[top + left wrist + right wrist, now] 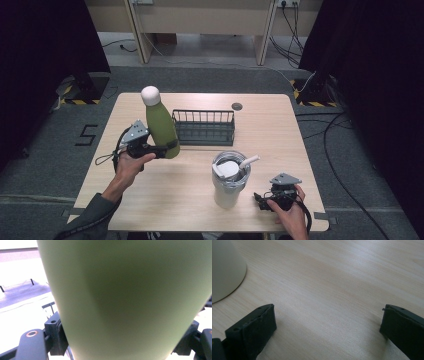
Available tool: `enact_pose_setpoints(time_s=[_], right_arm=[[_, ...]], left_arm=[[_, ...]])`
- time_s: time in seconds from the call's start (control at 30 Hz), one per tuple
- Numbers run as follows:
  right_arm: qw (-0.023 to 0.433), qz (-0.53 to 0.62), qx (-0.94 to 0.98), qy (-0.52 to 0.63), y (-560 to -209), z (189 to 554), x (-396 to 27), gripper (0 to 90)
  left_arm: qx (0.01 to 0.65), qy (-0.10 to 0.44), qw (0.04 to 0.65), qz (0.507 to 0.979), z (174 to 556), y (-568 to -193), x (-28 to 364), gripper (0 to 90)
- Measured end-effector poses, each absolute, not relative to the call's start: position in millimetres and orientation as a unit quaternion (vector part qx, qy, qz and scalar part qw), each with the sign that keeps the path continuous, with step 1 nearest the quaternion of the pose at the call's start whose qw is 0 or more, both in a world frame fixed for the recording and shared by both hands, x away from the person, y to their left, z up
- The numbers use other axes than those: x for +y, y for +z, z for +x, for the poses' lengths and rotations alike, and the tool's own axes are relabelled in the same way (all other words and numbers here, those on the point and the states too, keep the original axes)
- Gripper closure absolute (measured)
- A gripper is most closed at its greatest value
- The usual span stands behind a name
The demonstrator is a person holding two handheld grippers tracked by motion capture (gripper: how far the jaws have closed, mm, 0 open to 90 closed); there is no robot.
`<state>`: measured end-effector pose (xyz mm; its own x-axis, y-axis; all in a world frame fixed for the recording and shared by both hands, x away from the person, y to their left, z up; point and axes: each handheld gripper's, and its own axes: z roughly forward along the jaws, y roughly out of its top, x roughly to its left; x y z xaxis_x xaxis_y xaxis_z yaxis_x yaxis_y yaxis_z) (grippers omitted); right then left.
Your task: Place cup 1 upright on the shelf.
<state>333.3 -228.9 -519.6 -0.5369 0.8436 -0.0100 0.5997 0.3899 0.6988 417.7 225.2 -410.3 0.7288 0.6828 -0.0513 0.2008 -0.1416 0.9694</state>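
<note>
A green bottle [161, 127] with a white cap is held leaning slightly left over the left part of the table, and seems to be off the wood. My left gripper [167, 149] is shut on its lower body; in the left gripper view the bottle [130, 290] sits between the jaws of the left gripper [123, 326]. A white tumbler [229, 187] with a lid and straw stands at the front centre. Just right of it my right gripper [261, 200] rests low on the table. In the right gripper view the right gripper [328, 312] is open with bare wood between its jaws, and the tumbler's base [224, 270] is at the upper left.
A black wire basket [204, 127] stands at mid-table, just right of the bottle. A small round grommet [237, 106] is set in the wooden table [280, 140] near its far edge. Cables lie on the floor to the right.
</note>
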Motion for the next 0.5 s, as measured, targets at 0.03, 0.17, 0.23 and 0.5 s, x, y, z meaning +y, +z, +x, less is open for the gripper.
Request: enact_pose_setpoints(time_s=[0.03, 0.17, 0.23, 0.5], right_arm=[[0.185, 0.444, 0.813, 0.329, -520, 333, -229, 0.2], [0.185, 0.444, 0.813, 0.329, -520, 333, -229, 0.2], [0.185, 0.444, 0.813, 0.329, -520, 333, -229, 0.2], [0.186, 0.444, 0.813, 0.329, -520, 333, -229, 0.2]], left_arm=[[0.303, 0.211, 0.579, 0.727, 423, -404, 225, 20.6], [0.304, 0.219, 0.574, 0.729, 433, -396, 222, 20.6], [0.305, 0.217, 0.574, 0.728, 436, -394, 221, 20.6], [0.302, 0.228, 0.570, 0.729, 458, -381, 210, 20.6]])
